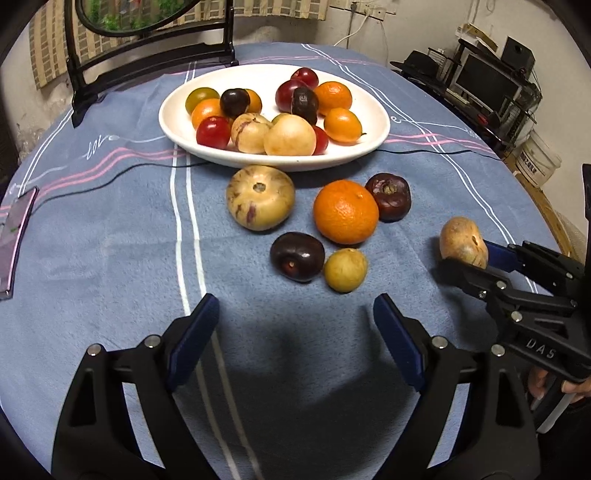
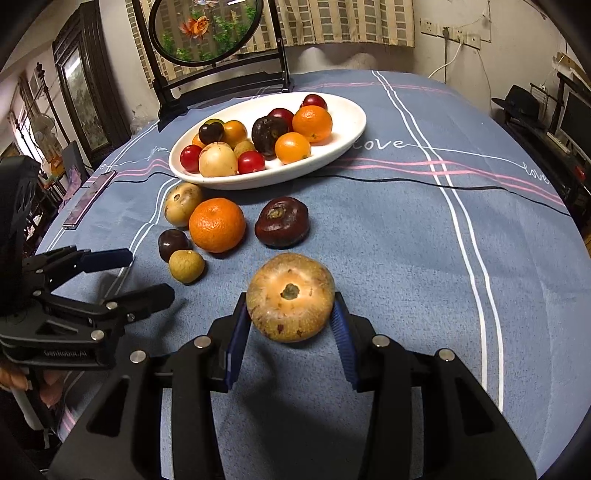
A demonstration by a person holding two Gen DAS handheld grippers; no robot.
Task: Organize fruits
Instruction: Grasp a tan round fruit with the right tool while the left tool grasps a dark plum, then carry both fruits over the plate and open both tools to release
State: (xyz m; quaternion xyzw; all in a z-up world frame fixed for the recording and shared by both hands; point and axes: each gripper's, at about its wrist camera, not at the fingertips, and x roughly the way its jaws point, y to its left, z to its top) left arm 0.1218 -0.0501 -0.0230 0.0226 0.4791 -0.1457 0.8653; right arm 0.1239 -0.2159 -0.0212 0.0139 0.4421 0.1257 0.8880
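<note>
A white oval bowl (image 1: 177, 125) (image 2: 347, 129) at the table's far side holds several fruits. Loose on the blue cloth lie a pale striped melon (image 1: 260, 197) (image 2: 181, 203), an orange (image 1: 345, 211) (image 2: 217, 224), a dark purple fruit (image 1: 389, 196) (image 2: 282, 220), a dark plum (image 1: 297, 256) (image 2: 173, 243) and a small yellow-green fruit (image 1: 345, 269) (image 2: 186, 266). My right gripper (image 2: 291, 317) (image 1: 466, 258) is shut on a tan round fruit (image 2: 291, 295) (image 1: 463, 242). My left gripper (image 1: 295, 325) (image 2: 147, 273) is open and empty, just short of the plum.
A black stand with a round glass panel (image 2: 207, 33) (image 1: 147, 55) stands behind the bowl. A phone (image 1: 14, 240) (image 2: 88, 199) lies at the table's left edge. A thin black cable (image 2: 443, 184) crosses the cloth. Shelves with electronics (image 1: 480, 81) stand to the right.
</note>
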